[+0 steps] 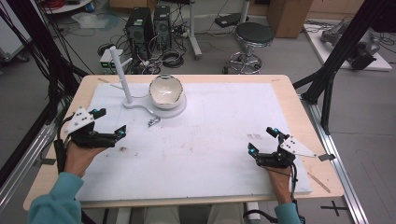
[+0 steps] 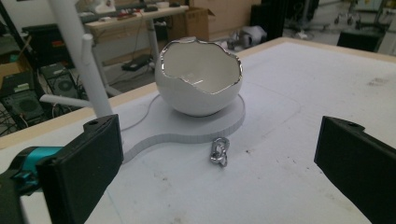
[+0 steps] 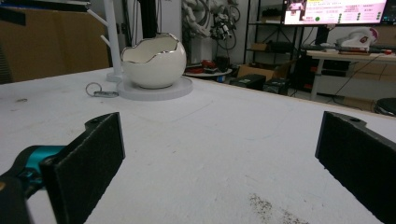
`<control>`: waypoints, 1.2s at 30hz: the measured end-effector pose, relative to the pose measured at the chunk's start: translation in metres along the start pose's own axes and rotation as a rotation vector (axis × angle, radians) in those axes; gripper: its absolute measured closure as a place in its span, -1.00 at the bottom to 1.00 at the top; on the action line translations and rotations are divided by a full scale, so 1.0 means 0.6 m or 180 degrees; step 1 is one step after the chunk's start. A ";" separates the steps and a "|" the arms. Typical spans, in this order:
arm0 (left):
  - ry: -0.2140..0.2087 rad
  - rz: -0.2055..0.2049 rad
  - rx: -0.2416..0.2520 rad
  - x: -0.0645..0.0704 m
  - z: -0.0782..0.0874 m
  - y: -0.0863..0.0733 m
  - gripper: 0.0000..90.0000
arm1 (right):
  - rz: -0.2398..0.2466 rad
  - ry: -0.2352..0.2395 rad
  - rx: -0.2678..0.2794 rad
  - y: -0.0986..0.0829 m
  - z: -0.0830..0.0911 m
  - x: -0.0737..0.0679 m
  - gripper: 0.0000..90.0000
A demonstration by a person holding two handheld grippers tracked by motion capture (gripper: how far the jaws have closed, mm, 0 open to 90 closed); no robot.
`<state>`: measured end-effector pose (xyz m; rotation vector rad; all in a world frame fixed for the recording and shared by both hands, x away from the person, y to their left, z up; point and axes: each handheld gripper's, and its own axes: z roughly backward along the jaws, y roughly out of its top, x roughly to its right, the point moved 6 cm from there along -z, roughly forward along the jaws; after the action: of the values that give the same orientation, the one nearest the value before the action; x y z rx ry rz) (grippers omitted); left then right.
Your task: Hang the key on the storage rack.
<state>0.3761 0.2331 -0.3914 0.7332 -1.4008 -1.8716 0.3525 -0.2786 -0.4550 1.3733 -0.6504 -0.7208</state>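
Note:
A white eggshell-shaped bowl with a silver rim stands on a flat white base at the back of the table, beside a white peg stand. A small silver keyring lies on the mat just in front of the base. My left gripper hovers open at the left, facing the bowl and the keyring. Near the front right, my right gripper is open above the mat, with the bowl and keyring far ahead.
A white mat covers most of the wooden table. Dark smudges mark the mat near the left hand. Behind the table stand computer towers, cables and a round stool. Black frame posts rise at both sides.

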 end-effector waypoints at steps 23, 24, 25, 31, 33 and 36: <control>-0.0344 -0.0184 -0.1097 -0.010 -0.128 0.041 -0.96 | -0.0009 -0.0016 0.0009 0.000 0.000 0.002 -0.99; -0.0352 -0.0198 -0.1136 -0.009 -0.134 0.040 -0.96 | -0.0008 -0.0016 0.0009 0.000 0.000 0.002 -0.99; -0.0378 -0.0206 -0.1228 -0.006 -0.145 0.034 -0.96 | -0.0007 -0.0016 0.0009 0.000 0.000 0.002 -0.99; -0.0433 -0.0230 -0.1424 -0.002 -0.171 0.020 -0.96 | -0.0013 -0.0015 0.0010 0.000 0.000 0.002 -0.99; -0.0428 -0.0218 -0.1489 -0.002 -0.178 0.014 -0.96 | -0.0005 -0.0015 0.0010 0.000 0.000 0.002 -0.99; -0.0426 -0.0216 -0.1619 -0.002 -0.188 0.001 -0.96 | -0.0006 -0.0016 0.0011 0.000 0.000 0.002 -0.99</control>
<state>0.4636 0.1681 -0.4207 0.4090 -0.9157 -2.2373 0.3532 -0.2794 -0.4549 1.3758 -0.6545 -0.7251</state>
